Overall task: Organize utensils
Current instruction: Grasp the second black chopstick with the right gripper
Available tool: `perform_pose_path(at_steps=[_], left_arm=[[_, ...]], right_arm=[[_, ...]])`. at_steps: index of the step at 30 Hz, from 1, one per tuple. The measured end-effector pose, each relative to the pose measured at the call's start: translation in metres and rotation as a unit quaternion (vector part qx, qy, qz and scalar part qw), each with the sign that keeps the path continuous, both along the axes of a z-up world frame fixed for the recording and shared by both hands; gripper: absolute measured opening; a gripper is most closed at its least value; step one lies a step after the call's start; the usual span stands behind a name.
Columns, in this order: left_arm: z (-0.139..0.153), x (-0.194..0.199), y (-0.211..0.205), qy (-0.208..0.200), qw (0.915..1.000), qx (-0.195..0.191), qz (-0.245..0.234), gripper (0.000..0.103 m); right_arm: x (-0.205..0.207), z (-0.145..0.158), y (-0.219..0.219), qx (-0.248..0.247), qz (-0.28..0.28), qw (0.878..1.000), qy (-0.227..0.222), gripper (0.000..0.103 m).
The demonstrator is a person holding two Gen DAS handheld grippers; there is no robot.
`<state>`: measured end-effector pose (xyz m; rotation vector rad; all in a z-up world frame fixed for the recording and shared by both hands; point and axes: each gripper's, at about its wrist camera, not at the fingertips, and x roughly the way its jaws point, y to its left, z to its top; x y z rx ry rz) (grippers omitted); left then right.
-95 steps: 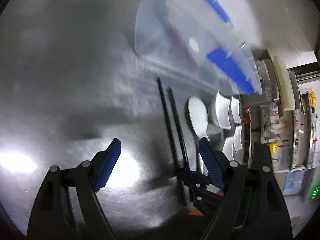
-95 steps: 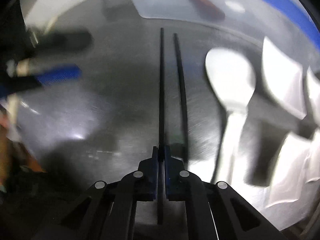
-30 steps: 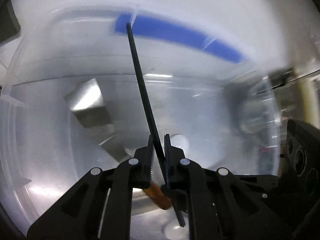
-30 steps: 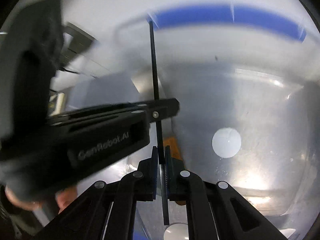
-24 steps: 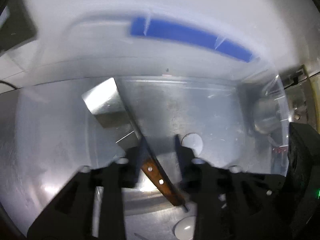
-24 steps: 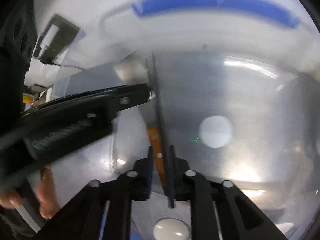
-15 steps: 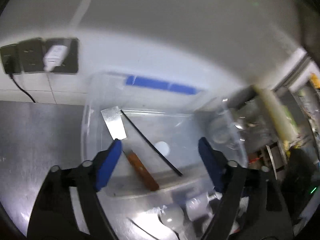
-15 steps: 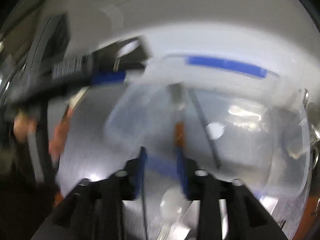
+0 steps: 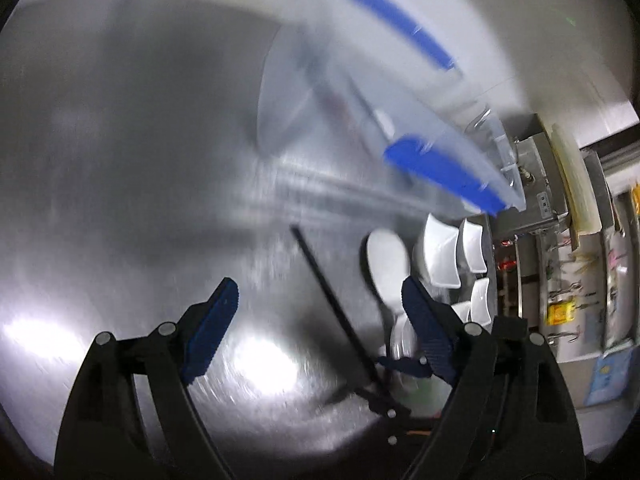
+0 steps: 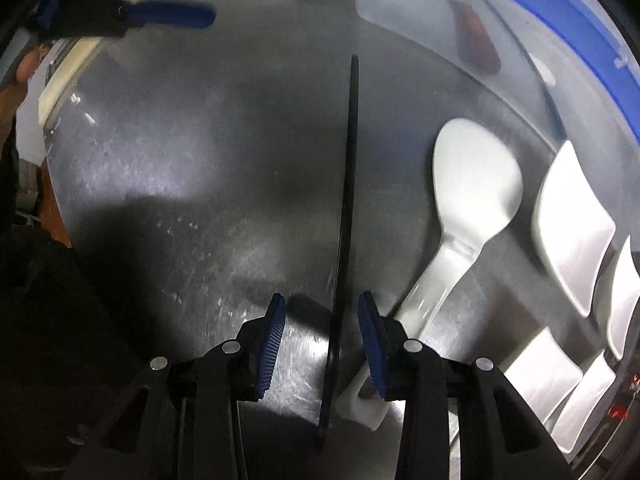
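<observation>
- Left wrist view: my left gripper [image 9: 316,312] hangs over the steel counter [image 9: 120,168], jaws spread wide with nothing between the pads. I keep it clear, since it has no job in this pick. The one chopstick [image 9: 332,304] still on the counter runs from far left to near right, its near end under my right gripper [image 9: 384,396], which shows at the bottom right. The clear bin [image 9: 360,92] sits far right; it is too blurred to say what is in it. The white spoon [image 9: 390,268] and small white dishes [image 9: 442,258] lie right of the chopstick.
- Right wrist view: the right gripper [image 10: 322,340] points down at the counter, jaws part-open and straddling the chopstick [image 10: 347,184] near its near end. The pads are not yet on it.
- The chopstick sits closer to the right pad, so I judge I should shift slightly right to centre it, then sink until the pads bracket it and close squarely.
- The spoon [image 10: 472,184] handle lies just beside the right pad; I must not catch it.
- The bin [image 10: 520,28] is at the far right, the drop spot.
</observation>
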<state>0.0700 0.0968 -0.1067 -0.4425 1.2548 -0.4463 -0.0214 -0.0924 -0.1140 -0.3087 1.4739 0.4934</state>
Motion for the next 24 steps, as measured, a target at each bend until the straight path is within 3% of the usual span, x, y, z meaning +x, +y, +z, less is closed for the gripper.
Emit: perform_pose_path(at_steps=[2, 4, 5, 8, 10, 12, 15, 19, 22, 24], left_arm=[[-0.006, -0.002, -0.003, 0.006, 1.0, 0.001, -0.001, 0.08], [-0.011, -0.004, -0.007, 0.011, 0.9999, 0.003, -0.009, 0.08], [-0.011, -0.005, -0.008, 0.013, 0.9998, 0.003, -0.012, 0.08], [-0.02, -0.009, -0.015, 0.028, 0.9993, -0.005, -0.025, 0.08], [-0.031, -0.01, -0.02, 0.053, 0.9979, -0.021, -0.03, 0.08], [-0.043, -0.013, -0.023, 0.084, 0.9951, -0.04, -0.033, 0.08], [-0.058, -0.02, -0.029, 0.122, 0.9896, -0.066, -0.039, 0.08], [-0.067, -0.026, -0.042, 0.144, 0.9841, -0.088, -0.055, 0.079], [-0.069, -0.03, -0.049, 0.147, 0.983, -0.091, -0.06, 0.065], [-0.074, -0.031, -0.051, 0.155, 0.9823, -0.085, -0.06, 0.04]], right_arm=[[-0.003, -0.002, 0.002, -0.01, 0.001, 1.0, -0.004, 0.037], [-0.01, -0.008, 0.006, -0.022, 0.007, 1.0, -0.009, 0.023], [-0.011, -0.008, 0.007, -0.02, 0.004, 1.0, -0.005, 0.008], [-0.014, -0.005, 0.019, -0.011, -0.019, 1.0, 0.004, 0.007], [-0.012, -0.005, 0.012, 0.034, -0.062, 0.997, 0.037, 0.007], [-0.007, -0.003, 0.0, 0.09, -0.108, 0.988, 0.067, 0.007], [-0.003, 0.005, -0.016, 0.183, -0.162, 0.964, 0.104, 0.007], [-0.01, 0.014, -0.016, 0.22, -0.166, 0.954, 0.116, 0.007], [-0.012, 0.014, -0.013, 0.225, -0.16, 0.954, 0.12, 0.007], [-0.011, 0.013, -0.01, 0.226, -0.158, 0.953, 0.122, 0.007]])
